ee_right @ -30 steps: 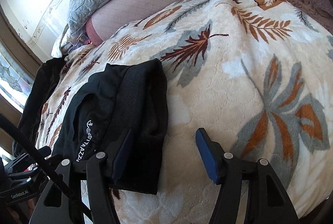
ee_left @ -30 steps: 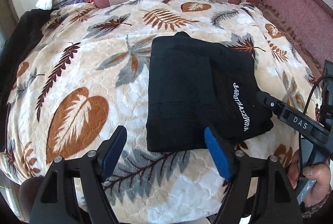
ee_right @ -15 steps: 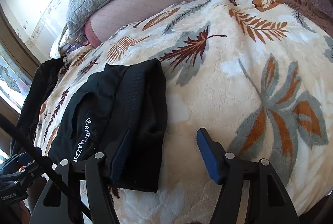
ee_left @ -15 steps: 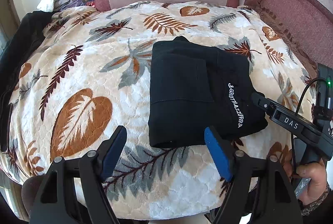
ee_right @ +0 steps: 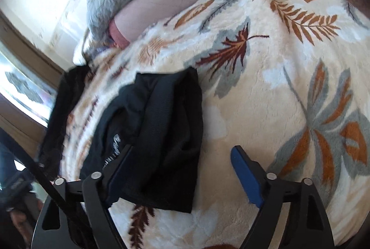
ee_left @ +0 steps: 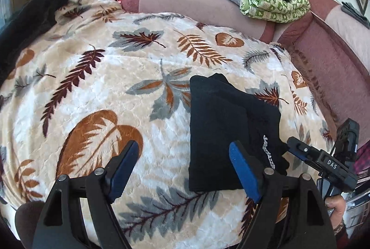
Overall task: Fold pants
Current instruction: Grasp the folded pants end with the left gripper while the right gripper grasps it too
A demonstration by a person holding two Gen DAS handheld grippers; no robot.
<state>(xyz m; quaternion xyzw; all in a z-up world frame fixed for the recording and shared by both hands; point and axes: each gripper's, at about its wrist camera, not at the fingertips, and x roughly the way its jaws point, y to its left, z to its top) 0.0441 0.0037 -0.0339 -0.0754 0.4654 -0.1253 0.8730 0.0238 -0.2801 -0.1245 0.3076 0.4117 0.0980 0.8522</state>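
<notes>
Folded black pants (ee_left: pixel 226 133) lie on the leaf-print blanket (ee_left: pixel 104 91) ahead of both grippers' spread, empty jaws, left gripper (ee_left: pixel 185 170) and right gripper (ee_right: pixel 182 170).

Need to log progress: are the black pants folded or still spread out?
Folded. The pants lie as a compact layered rectangle on the blanket; neither open gripper holds them.
</notes>
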